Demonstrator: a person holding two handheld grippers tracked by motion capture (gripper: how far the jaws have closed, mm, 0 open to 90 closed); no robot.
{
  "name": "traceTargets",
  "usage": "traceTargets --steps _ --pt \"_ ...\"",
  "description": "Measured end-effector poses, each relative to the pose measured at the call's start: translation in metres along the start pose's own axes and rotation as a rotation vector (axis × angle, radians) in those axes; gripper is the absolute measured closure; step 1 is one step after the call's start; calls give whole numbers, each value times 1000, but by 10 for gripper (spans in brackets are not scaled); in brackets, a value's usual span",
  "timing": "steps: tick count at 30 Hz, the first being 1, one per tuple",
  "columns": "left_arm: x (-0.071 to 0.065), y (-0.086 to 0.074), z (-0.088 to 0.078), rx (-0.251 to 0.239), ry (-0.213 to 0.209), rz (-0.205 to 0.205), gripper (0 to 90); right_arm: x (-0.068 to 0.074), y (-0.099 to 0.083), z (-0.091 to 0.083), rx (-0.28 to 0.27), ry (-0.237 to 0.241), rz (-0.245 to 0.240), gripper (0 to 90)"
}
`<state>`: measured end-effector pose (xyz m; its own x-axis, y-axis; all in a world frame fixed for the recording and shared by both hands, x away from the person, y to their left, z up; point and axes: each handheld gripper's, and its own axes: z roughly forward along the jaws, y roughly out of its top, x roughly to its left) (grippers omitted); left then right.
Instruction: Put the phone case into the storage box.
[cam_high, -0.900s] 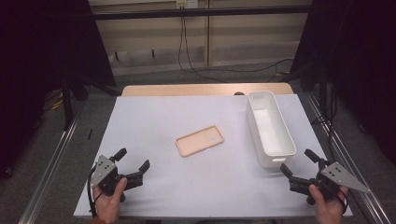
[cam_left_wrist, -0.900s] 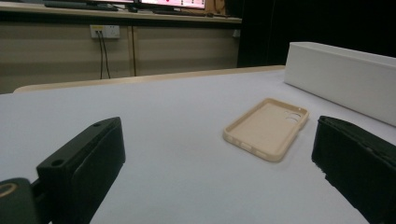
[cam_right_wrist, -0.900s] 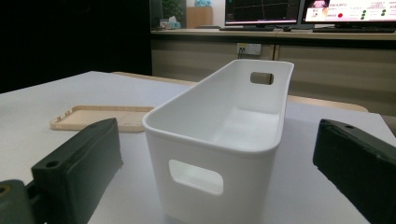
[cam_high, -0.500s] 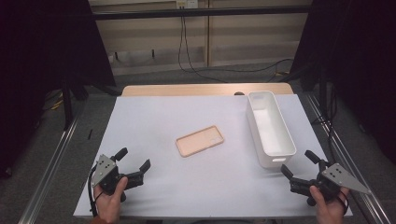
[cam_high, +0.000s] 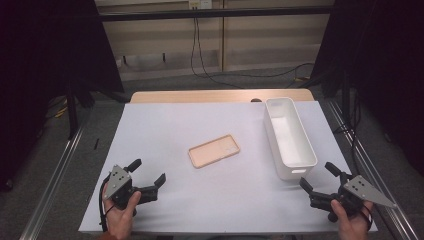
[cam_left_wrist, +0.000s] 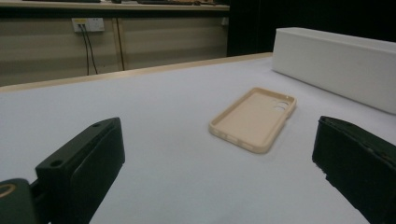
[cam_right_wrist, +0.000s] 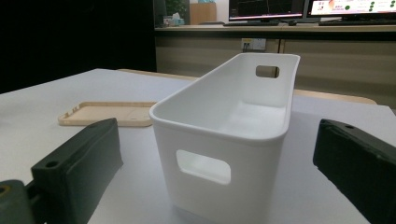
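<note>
Beige rubbery phone case (cam_high: 214, 150) lies hollow side up on the white tabletop (cam_high: 165, 125), just left of the oblong white plastic bin (cam_high: 290, 137), untouched. Left claw (cam_high: 148, 176) and right claw (cam_high: 319, 177) both stand apart, empty, nearer the tabletop's front edge. Handling appears not yet begun. No legible markings.

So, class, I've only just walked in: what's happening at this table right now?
A person sits at a white-covered table, a two-jaw gripper in each hand. The left gripper and right gripper rest near the table's front corners, jaws open and holding nothing. A beige phone case lies hollow side up mid-table, and an empty white bin stands to its right. Neither is touched.
</note>
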<state>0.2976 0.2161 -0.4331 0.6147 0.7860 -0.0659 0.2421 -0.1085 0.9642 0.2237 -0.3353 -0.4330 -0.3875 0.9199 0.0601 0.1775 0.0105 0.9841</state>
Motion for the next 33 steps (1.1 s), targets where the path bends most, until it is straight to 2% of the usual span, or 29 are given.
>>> traceTargets --steps 3,8,10,12,13,15,19,21,23,24,26,27,31,33 --pt "-3 3 3 6 -29 12 25 2 1 -1 -3 2 0 6" --pt "-9 4 9 18 -72 -16 38 2 1 -1 -5 7 -9 6" --pt "-11 4 12 35 -80 -7 40 2 0 0 -2 9 -4 6" --pt "-11 4 14 33 -89 -11 42 2 0 0 -4 7 -2 6" --pt "-11 4 17 39 -121 -19 48 2 0 0 -4 6 -1 6" --pt "-11 5 20 32 -149 -42 52 2 0 0 -3 7 -2 6" --pt "-11 8 24 27 -148 -24 52 3 1 0 -5 10 -6 6" --pt "-11 8 28 23 -152 -50 52 3 1 0 -8 13 -6 6" --pt "-11 10 31 30 -146 -36 52 2 1 1 -9 9 -2 6" --pt "-10 11 33 34 -156 -43 52 2 1 1 -9 9 -1 6" --pt "-9 12 37 46 -163 -30 52 2 1 3 -9 9 -2 6" --pt "-7 12 39 60 -183 -19 54 2 1 3 -7 11 -3 6" --pt "-6 12 43 71 -177 -22 61 3 1 5 -7 19 -6 6" --pt "-6 15 47 65 -178 -1 60 3 1 5 -4 20 -9 6"
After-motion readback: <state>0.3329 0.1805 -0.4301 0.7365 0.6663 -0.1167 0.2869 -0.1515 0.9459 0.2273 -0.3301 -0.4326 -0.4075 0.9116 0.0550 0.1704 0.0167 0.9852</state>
